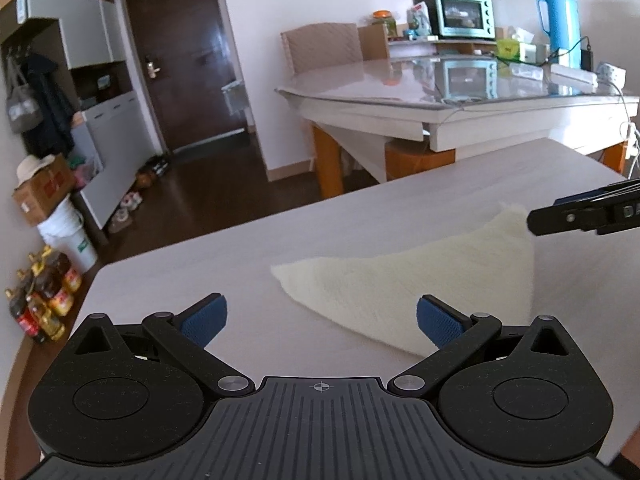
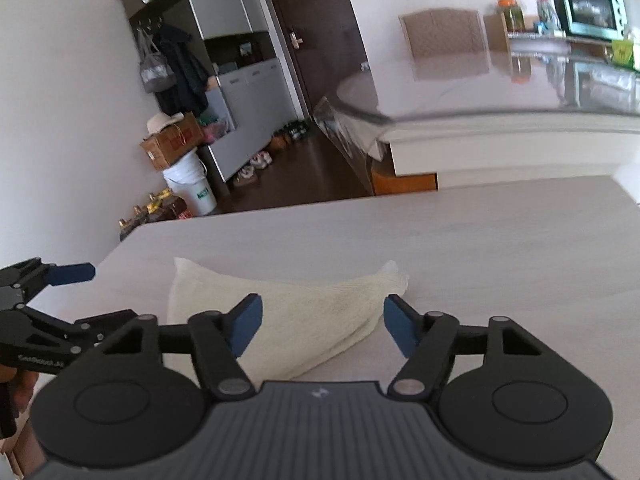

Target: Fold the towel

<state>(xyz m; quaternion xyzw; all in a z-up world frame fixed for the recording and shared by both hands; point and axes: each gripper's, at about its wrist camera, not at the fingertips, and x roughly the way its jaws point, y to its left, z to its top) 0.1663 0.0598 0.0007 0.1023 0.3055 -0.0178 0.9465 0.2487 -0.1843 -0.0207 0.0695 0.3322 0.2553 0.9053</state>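
Both tongs gape wide, gripping nothing: left tongs point(image 1: 322, 320) hover near the cream terry towel point(image 1: 412, 296), folded into a triangle on the pale wood-grain worktop point(image 1: 200, 264); right tongs point(image 2: 323, 326) hang above it.

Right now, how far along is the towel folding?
Done: the cream terry towel lies on the pale wooden table already folded over into a layered triangle. In hand: nothing; the left gripper and right gripper are both open above it. Left: probably another fold or a final tidy.
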